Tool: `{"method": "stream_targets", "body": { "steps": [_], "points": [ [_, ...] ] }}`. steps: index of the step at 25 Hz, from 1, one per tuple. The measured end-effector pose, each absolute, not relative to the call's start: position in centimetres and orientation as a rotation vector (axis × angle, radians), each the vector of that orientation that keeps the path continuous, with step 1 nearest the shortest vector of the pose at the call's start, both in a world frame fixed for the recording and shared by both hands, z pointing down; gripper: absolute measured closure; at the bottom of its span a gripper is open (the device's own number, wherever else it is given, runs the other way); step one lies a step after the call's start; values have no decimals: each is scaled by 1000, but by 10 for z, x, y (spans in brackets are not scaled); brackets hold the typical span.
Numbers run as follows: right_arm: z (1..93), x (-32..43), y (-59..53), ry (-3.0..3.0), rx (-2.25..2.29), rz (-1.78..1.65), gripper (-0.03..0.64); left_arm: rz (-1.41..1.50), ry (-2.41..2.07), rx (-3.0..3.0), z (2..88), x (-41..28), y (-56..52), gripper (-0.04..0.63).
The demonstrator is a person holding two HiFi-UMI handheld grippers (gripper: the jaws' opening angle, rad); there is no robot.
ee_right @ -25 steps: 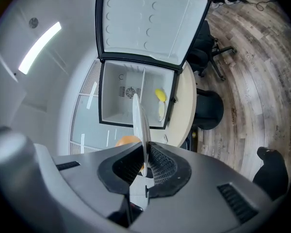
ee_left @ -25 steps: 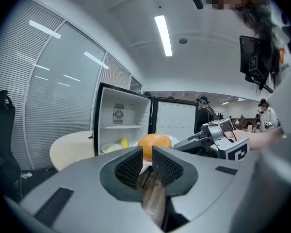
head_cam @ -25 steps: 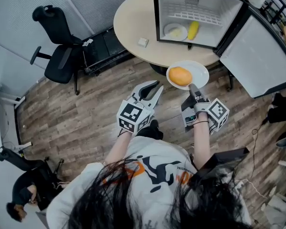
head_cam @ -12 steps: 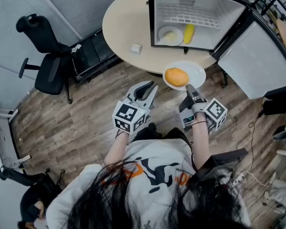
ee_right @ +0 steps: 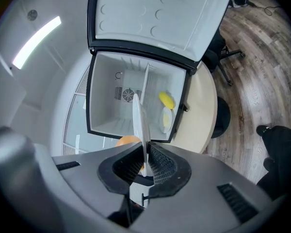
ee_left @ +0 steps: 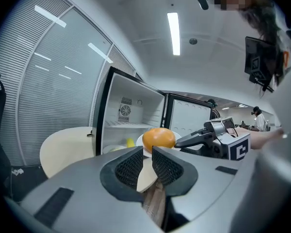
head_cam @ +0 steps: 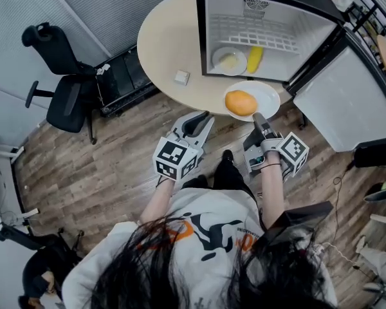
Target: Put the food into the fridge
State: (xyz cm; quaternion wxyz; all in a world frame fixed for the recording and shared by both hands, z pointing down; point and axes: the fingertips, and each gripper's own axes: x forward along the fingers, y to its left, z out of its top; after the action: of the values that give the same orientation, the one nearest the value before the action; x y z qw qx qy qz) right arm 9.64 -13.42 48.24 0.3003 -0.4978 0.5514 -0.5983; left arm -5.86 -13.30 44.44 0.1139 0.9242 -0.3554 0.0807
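- At the table (head_cam: 164, 40) edge, facing the open fridge (head_cam: 203, 40): plate (head_cam: 270, 96) w/ orange (head_cam: 241, 102) is closer to the fridge mouth than a sec ago. Nearly there, not inside yet.
- R gripper (head_cam: 257, 115) is clamped on the plate's near rim; orange sits just past its tips.
- L gripper (head_cam: 201, 116): jaws apart, empty, alongside.

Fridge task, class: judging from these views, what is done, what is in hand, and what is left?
Done: the fridge stands open, with a small plate and a yellow food already inside. In hand: the right gripper is shut on the rim of a white plate carrying an orange food, just before the fridge; the left gripper is open, empty. Left: set that plate inside and release it.
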Motion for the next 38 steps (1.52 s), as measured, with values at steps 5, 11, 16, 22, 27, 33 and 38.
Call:
{"method": "stream_targets", "body": {
  "steps": [5, 11, 16, 22, 27, 33, 38],
  "points": [
    [479, 114, -172, 1494, -1295, -1611, 586, 241, -1079, 2693, 444, -39, -164, 531],
    [476, 131, -231, 1561, -1248, -1646, 585, 247, -1145, 2650, 449, -16, -205, 531],
    [470, 145, -277, 1620, -1207, -1666, 584, 250, -1199, 2628, 447, 2, -232, 531],
    [467, 145, -315, 1708, -1123, -1700, 585, 287, -1243, 2595, 455, 10, -244, 531],
    [452, 138, -324, 1731, -1118, -1715, 585, 281, -1263, 2583, 444, 4, -242, 531],
    [442, 131, -354, 1735, -1110, -1723, 584, 292, -1216, 2621, 439, 10, -260, 531],
    [445, 122, -384, 1665, -1137, -1745, 584, 289, -1164, 2646, 440, 3, -282, 531]
  ]
}}
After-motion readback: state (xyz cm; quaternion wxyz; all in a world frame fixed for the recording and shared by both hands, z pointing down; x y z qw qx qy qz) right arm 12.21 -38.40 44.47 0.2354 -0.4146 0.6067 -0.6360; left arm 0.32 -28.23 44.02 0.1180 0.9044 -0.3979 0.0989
